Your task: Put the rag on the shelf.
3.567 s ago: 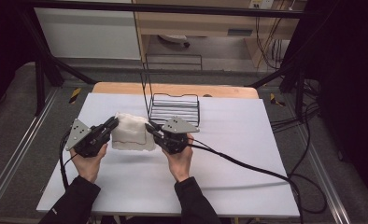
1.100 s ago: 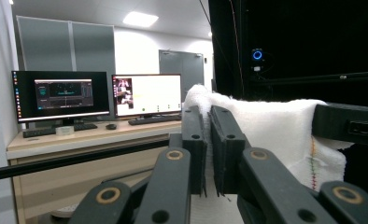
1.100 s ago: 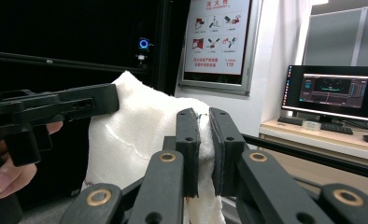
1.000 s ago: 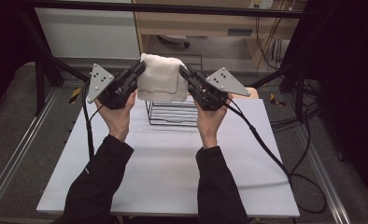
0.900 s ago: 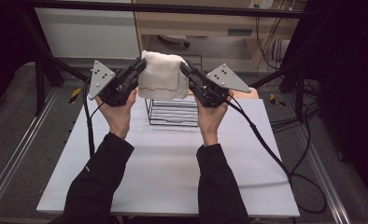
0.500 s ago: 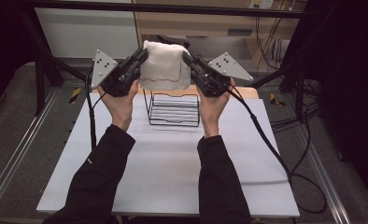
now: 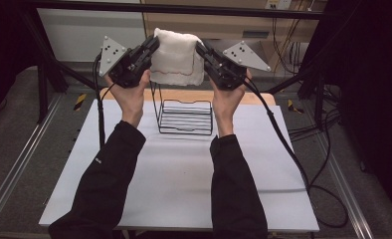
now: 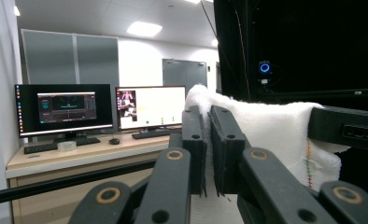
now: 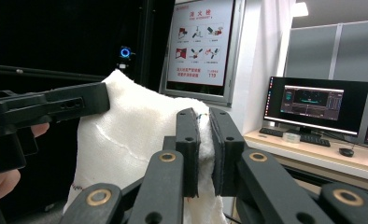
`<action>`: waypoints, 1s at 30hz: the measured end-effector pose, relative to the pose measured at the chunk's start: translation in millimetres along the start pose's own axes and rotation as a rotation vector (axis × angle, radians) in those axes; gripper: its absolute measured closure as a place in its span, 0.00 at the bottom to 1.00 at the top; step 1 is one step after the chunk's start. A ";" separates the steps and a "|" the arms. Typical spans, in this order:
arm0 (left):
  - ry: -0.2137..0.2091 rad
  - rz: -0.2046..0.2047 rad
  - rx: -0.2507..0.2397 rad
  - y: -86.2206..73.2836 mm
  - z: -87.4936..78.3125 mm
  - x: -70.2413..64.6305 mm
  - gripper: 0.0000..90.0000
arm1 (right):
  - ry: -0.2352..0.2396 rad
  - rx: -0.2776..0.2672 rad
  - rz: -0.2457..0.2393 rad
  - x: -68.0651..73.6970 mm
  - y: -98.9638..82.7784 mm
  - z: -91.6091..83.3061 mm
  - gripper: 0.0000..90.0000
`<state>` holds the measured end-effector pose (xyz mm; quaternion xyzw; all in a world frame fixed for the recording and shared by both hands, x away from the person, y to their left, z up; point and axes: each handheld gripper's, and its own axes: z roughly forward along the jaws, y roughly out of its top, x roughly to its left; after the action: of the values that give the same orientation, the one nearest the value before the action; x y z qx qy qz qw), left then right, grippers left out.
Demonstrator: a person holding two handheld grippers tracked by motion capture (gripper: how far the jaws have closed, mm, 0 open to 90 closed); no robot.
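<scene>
Two grippers hold one white folded towel [image 7: 176, 57] up in the air, above the far edge of the worktop [image 7: 184, 179] and over the black wire rack [image 7: 185, 117] that stands on it. At the left, the left gripper [image 7: 153, 46] is clenched on the towel's upper left corner; at the right, the right gripper [image 7: 202, 50] is clenched on its upper right corner. From the left gripper view the jaws stand nearly together with cloth pinched between them, and the towel runs off to the right, where the other gripper covers part of it. A line of coloured stitching [image 8: 307, 163] shows on the towel near its right edge.

How many layers the towel has is hard to make out; its lower hem hangs in front of the rack's tall back wires and hides their tops. Both hands are partly hidden behind the gripper bodies. The near ends of the dark sleeves [image 7: 107, 184] are cut off by the bottom of the high view, and the rack's far side merges with the wooden strip [image 7: 244, 97] behind it.
</scene>
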<state>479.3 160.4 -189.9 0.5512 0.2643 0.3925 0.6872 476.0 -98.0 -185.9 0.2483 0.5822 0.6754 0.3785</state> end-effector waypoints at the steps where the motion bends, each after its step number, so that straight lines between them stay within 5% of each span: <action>1: 0.002 0.001 0.003 0.1 1.6 0.8 0.94 | 0.000 0.002 0.004 -0.8 0.2 1.5 0.93; 13: 0.007 0.001 0.017 2.4 18.8 9.4 0.94 | -0.013 0.013 0.018 -13.1 2.5 16.0 0.93; 30: 0.002 0.008 0.080 -17.1 34.7 19.2 0.94 | -0.021 0.074 0.035 -27.3 -14.5 30.7 0.92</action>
<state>521.7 155.9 -196.3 0.5788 0.2784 0.3850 0.6627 519.2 -101.0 -191.0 0.2791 0.5985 0.6572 0.3633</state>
